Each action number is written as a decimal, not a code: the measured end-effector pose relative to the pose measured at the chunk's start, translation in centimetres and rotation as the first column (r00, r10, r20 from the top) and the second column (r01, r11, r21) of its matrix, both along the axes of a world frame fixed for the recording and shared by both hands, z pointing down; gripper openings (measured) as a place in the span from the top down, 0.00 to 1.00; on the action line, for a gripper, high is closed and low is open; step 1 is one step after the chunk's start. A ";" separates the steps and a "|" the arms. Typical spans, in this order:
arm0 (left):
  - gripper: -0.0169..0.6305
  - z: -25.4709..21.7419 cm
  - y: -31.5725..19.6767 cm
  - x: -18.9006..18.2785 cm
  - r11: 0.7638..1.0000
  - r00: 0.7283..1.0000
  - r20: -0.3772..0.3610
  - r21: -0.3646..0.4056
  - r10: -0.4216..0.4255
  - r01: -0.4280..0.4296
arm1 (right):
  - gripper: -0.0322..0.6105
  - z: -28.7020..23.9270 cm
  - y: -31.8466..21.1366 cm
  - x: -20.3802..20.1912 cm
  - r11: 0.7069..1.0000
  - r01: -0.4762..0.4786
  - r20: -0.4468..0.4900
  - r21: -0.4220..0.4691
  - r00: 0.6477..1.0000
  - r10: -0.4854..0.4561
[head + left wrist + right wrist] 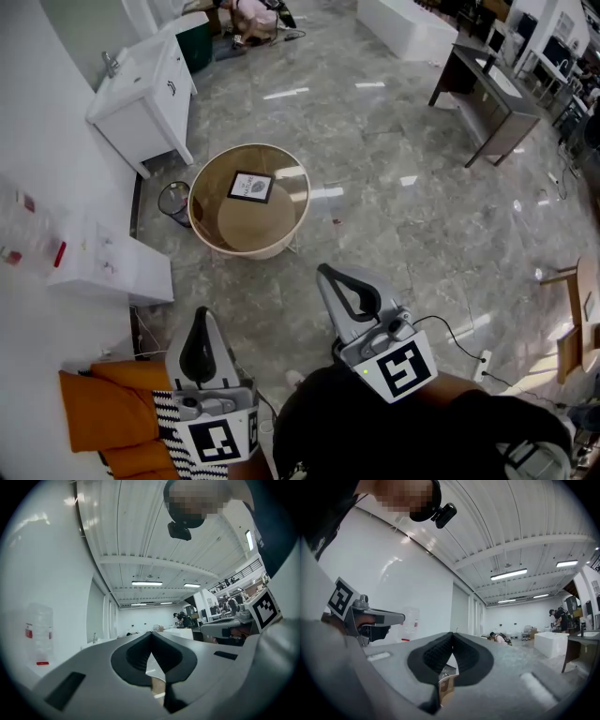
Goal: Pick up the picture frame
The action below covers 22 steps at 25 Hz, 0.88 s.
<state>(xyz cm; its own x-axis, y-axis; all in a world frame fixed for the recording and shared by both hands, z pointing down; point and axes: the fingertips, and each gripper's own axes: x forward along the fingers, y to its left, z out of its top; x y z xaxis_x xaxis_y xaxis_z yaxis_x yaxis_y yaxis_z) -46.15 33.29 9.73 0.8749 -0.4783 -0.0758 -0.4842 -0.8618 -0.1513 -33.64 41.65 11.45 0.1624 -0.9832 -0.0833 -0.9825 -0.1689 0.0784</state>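
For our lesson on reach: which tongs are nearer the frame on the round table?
Right. The right tongs sit below and right of the frame; the left tongs are lower still, below-left. Both are short of the table.

The print in the picture frame (251, 187) is too small to tell. Edges cut off wooden furniture (579, 319) at 3 o'clock and an orange cushion (108, 405) at 7 o'clock.

readable text: none found | picture frame (251, 187): dark print inside, any lettering is too small to read | left gripper (200, 317) and right gripper (325, 274): black-and-white square markers on the cubes, patterns only, no letters | clear container (40, 630): red label, its print is blurred
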 end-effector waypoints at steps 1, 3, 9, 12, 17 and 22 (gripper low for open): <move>0.95 -0.1 0.0 0.8 1.000 1.000 -0.001 0.002 -0.001 0.001 | 0.95 0.0 0.0 0.7 1.000 0.001 -0.006 0.000 1.000 -0.001; 0.95 -0.1 0.2 2.3 1.000 1.000 -0.007 0.005 0.000 0.000 | 0.95 0.2 0.2 2.2 1.000 0.003 -0.017 -0.008 1.000 -0.003; 0.95 0.4 1.4 7.5 1.000 1.000 -0.009 0.009 0.022 -0.022 | 0.95 0.2 1.1 7.0 1.000 0.002 -0.030 0.013 1.000 -0.001; 0.95 0.1 2.0 9.8 1.000 1.000 -0.016 0.018 0.015 -0.014 | 0.95 0.3 1.6 9.0 1.000 0.017 -0.030 0.012 0.999 -0.017; 0.95 1.0 2.8 13.1 1.000 1.000 -0.014 0.025 -0.004 0.004 | 0.95 1.0 2.0 12.2 0.999 0.045 -0.039 0.003 0.998 -0.045; 0.95 2.3 3.5 15.5 1.000 0.999 0.034 0.026 -0.019 0.018 | 0.95 1.7 2.4 14.8 0.999 0.047 -0.023 -0.001 0.999 -0.047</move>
